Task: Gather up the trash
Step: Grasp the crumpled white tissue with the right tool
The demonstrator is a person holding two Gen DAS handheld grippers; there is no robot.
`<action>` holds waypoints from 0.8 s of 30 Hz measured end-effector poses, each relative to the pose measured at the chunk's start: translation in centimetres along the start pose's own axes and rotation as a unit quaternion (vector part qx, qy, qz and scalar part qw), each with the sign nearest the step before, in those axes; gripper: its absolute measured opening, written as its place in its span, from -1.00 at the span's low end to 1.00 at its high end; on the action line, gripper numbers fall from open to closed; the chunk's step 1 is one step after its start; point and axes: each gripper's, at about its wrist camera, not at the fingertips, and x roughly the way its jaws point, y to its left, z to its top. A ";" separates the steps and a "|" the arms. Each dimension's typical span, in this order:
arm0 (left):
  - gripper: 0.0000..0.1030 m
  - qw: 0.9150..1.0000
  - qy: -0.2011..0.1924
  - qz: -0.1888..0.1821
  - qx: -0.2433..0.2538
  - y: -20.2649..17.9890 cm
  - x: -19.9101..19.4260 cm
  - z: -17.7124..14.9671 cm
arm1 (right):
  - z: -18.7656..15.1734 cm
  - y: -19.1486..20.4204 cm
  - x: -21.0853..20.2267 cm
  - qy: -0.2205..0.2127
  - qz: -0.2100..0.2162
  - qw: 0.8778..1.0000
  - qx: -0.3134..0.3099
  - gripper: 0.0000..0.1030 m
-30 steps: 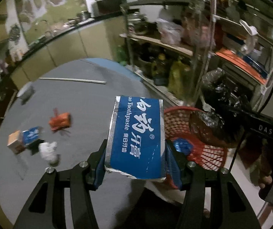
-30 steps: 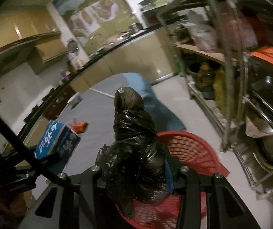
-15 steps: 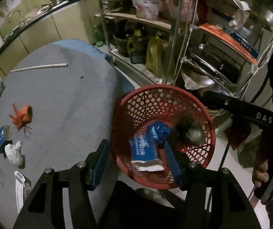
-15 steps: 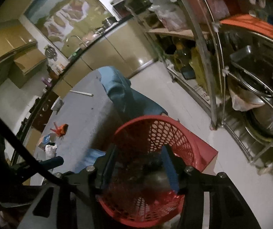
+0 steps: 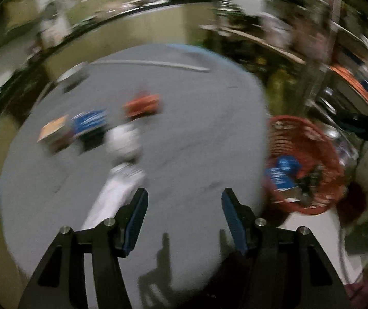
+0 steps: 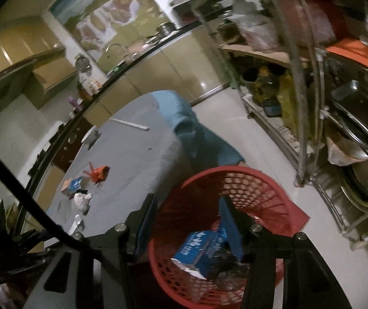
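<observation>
Left claw [image 5: 184, 215]: one, black frame, blue pads, jaws spread apart, nothing between them; held above the near part of the grey worktop [image 5: 196, 128]. This view is motion-blurred.

Right claw [image 6: 187, 228]: one, same build, jaws spread apart and empty; held over the red basket [image 6: 261, 180].

Red basket: one, round, open plastic lattice, standing on the floor just beside the worktop's right edge. Contents:
- toothpaste box [image 6: 196, 249]: one, blue with white lettering and pale ends, lying tilted on the basket bottom.
- black plastic bag [image 6: 225, 262]: one, crumpled, touching the box on its right side.
- a further small blue item just behind the box; kind cannot be told.

Trash on the worktop, left half, grouped near together:
- white flat carton [image 5: 111, 195]: one, long, pale, printed patch at its far end; nearest the left claw, just beside its left finger.
- crumpled white paper [image 5: 124, 141]: one wad, just beyond the carton.
- small box [image 5: 70, 128]: one, blue face with a tan end, left of the wad.
- orange wrapper [image 5: 142, 106]: one, crumpled, with thin strands splayed out, beyond the wad.

Other worktop items, far edge:
- white stick [image 5: 153, 63]: one, thin, lying flat.
- pale dish-like item [image 6: 91, 135]: one, at the far left edge; detail too small to tell.
</observation>
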 end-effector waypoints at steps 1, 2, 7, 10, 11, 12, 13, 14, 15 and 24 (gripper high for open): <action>0.17 1.000 -0.001 0.011 -0.020 1.8 -0.4 -0.8 | -0.1 0.7 0.3 0.003 0.001 1.000 -0.005 0.05; 0.18 0.999 -0.002 0.023 -0.041 3.7 -1.0 -1.7 | -0.2 1.6 0.8 0.010 0.004 1.000 -0.013 0.05; 0.21 0.990 -0.004 0.090 -0.109 10.5 -2.8 -5.6 | -0.5 6.3 3.2 0.041 0.033 0.998 -0.046 0.05; 0.23 0.985 -0.005 0.115 -0.131 13.0 -3.2 -7.6 | -0.8 9.7 5.1 0.061 0.054 0.994 -0.069 0.05; 0.24 0.984 -0.004 0.116 -0.137 13.4 -3.2 -8.0 | -0.9 10.5 5.6 0.068 0.062 0.993 -0.072 0.05; 0.24 0.983 -0.003 0.115 -0.144 13.8 -3.2 -8.5 | -0.9 12.2 6.6 0.080 0.079 0.991 -0.077 0.05; 0.24 0.982 -0.002 0.112 -0.154 14.2 -3.1 -9.0 | -1.0 13.0 7.2 0.086 0.087 0.989 -0.081 0.05; 0.24 0.981 -0.002 0.109 -0.159 14.4 -3.0 -9.3 | -1.0 14.6 8.2 0.097 0.099 0.986 -0.089 0.05; 0.24 0.981 -0.002 0.104 -0.164 14.6 -2.8 -9.5 | -1.1 16.1 9.2 0.106 0.107 0.984 -0.097 0.05; 0.24 0.982 -0.010 0.077 -0.172 15.1 -2.4 -10.2 | -1.7 25.4 17.3 0.149 0.138 0.969 -0.144 0.05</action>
